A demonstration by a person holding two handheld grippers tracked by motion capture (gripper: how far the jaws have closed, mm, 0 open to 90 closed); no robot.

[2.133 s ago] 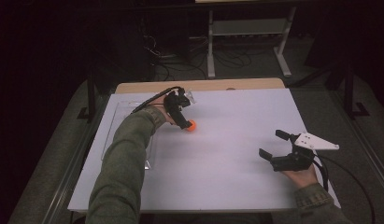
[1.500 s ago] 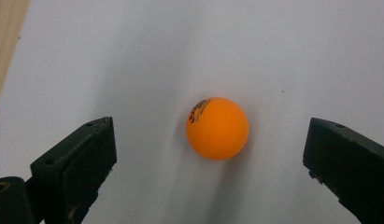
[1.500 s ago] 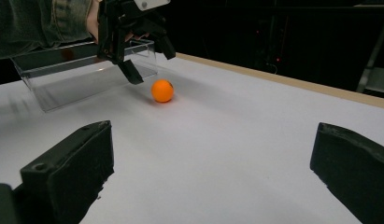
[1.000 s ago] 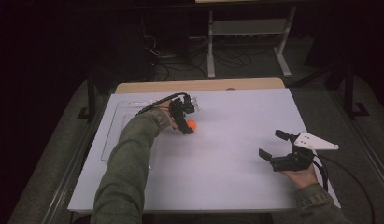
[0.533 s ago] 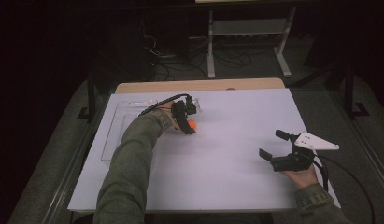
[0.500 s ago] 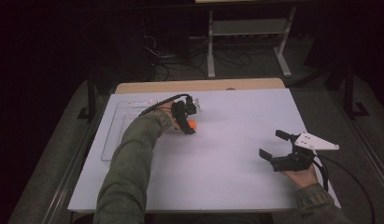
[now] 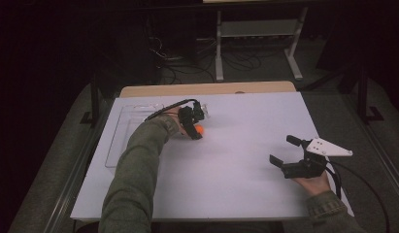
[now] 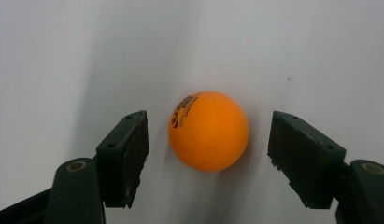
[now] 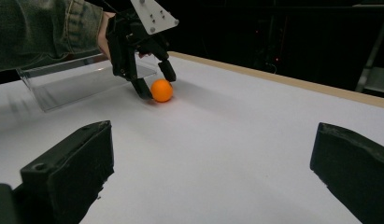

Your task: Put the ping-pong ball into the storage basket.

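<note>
White sheeting covers the table (image 7: 245, 194), with a strip of bare wood showing along its far edge. Beginning at the left: a clear plastic tray (image 7: 120, 138) lies flat near the table's left edge, toward the far left corner, with a sleeved forearm crossing above its right side.

Just right of the tray, the left gripper (image 7: 196, 132) points down at the surface, its cable looping back over the wrist. An orange ball (image 7: 199, 130) rests on the sheet between its jaws, in the far left part of the table and close to the tray's right side. In the left gripper view the ball (image 8: 208, 130) carries small dark print on its upper left face and sits between the two black pads (image 8: 129, 156), with a visible gap on either side; the gap on the right is the wider. The jaws have just been closing around the ball and do not yet press on it. The right gripper view shows the same arrangement from the side, one jaw on either side of the ball (image 9: 161, 90), and the tray (image 9: 82, 81) behind.

Well apart, near the table's right edge and toward the near side, the right gripper (image 7: 283, 155) is held low over the sheet, grey plate on top, jaws spread wide with nothing between them.
</note>
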